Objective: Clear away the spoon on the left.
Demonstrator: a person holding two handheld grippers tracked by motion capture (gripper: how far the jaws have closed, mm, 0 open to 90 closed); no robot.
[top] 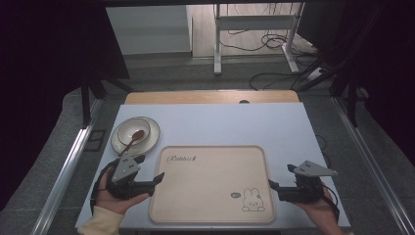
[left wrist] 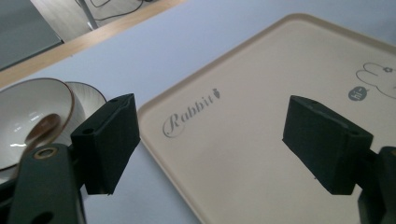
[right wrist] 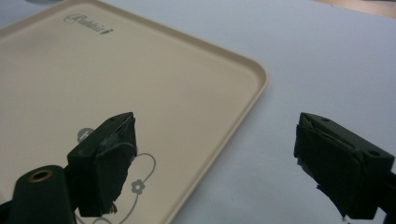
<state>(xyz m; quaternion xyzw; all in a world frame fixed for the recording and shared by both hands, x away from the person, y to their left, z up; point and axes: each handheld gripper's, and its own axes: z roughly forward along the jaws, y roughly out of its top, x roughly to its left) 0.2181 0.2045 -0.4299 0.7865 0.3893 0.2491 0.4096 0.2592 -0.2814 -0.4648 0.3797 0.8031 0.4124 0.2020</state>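
- Since both tools flank the tray at the lower centre of the high view, we take the tray as the item in hand; it lies flat on the table, untouched.
- We find the left gripper at the tray's left edge, jaws wide apart and holding nothing; in the left gripper view the tray rim runs between them.
- We find the right gripper at the tray's right edge, likewise spread wide and empty, straddling the rim.
- We note a bowl with a spoon on a plate, left of centre in the high view, just beyond the left gripper.
- Risk, in our judgement: the rim is low, so a shallow bite could slip, and uneven closing could tilt or skid the tray.
- A wide swing of the left hand could knock the bowl and dislodge the spoon.
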